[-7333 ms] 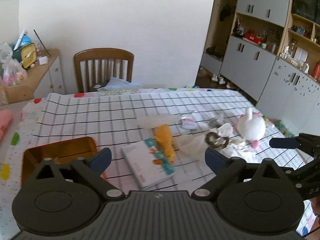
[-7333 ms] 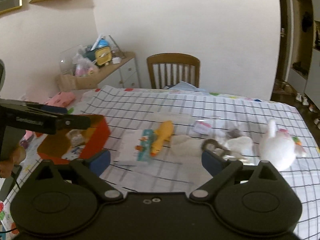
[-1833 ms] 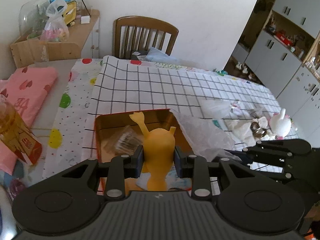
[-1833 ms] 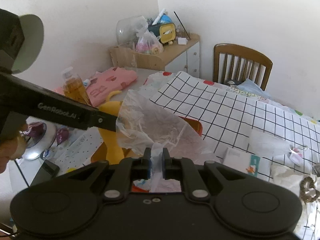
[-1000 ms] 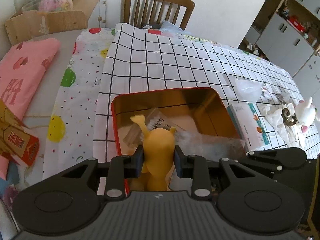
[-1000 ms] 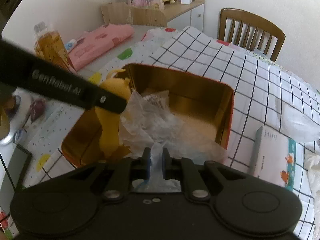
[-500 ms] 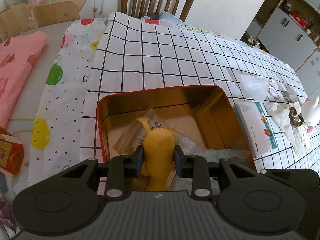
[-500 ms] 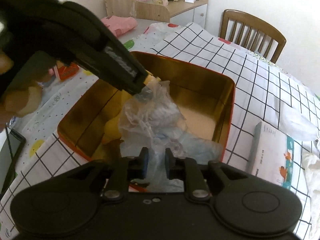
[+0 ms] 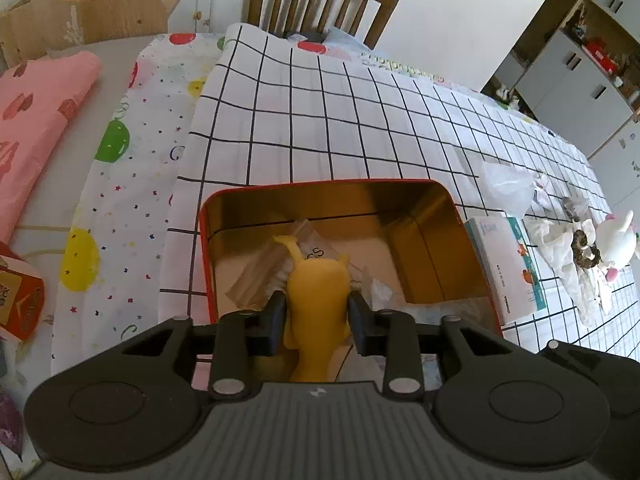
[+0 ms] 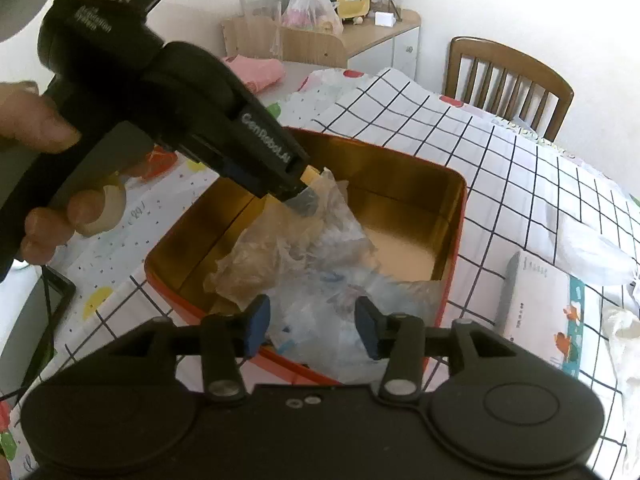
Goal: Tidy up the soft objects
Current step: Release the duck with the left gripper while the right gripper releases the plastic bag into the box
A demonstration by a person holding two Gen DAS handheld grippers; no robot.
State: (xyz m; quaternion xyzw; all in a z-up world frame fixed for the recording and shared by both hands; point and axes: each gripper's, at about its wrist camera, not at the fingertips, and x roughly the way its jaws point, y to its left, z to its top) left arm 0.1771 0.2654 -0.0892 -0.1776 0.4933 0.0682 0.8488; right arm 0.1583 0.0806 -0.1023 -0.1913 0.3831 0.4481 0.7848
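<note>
My left gripper is shut on a yellow soft toy and holds it over the near end of a red tin with a gold inside. A clear packet lies in the tin. In the right wrist view my right gripper is open, its jaws on either side of a crumpled clear plastic bag that rests in the red tin. The left gripper reaches in from the upper left, its tips against the top of the bag.
A small book lies right of the tin, with another clear bag, white cloth and a white plush beyond. A pink cloth lies at far left, a chair behind the table.
My right gripper has opened and let the plastic bag drop into the tin. My left gripper still holds the yellow toy and has lowered it toward the tin.
</note>
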